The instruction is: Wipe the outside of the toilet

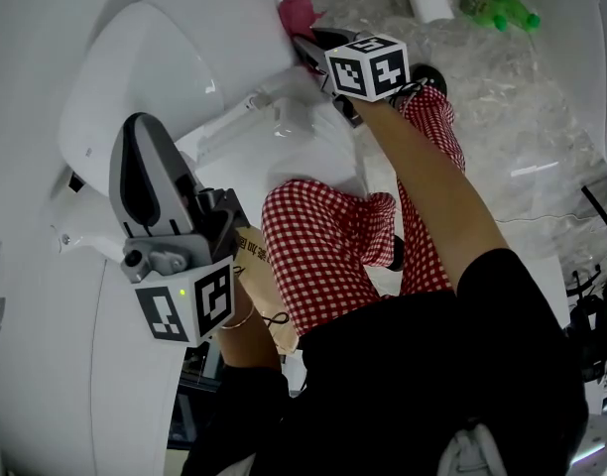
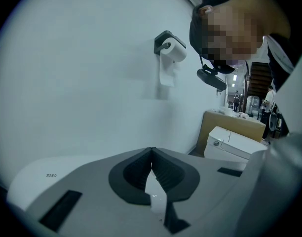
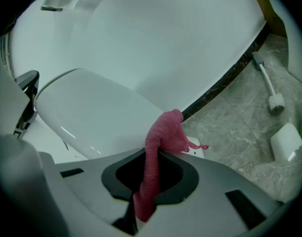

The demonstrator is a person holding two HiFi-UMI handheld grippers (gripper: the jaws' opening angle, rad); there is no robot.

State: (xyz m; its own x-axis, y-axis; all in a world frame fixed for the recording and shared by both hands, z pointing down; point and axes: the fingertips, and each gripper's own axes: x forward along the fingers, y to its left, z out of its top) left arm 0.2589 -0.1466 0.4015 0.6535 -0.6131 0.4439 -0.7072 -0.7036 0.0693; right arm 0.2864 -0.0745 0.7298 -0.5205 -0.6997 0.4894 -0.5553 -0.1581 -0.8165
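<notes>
In the head view, your right gripper [image 1: 305,40] holds a pink cloth [image 1: 299,13] against the toilet [image 1: 184,58], at the edge of its closed lid. Your left gripper [image 1: 143,132] is at the left. In the left gripper view, the jaws are together and empty, facing a wall with a paper roll [image 2: 171,51]. In the right gripper view, the jaws are closed on the cloth, which touches the lid.

Head view: steeply down onto white ceramic toilet [image 1: 184,58]. Right gripper view: close on same toilet, also shares grey marble floor [image 3: 230,127]. Left gripper view: faces mostly plain white wall [image 2: 82,73].
</notes>
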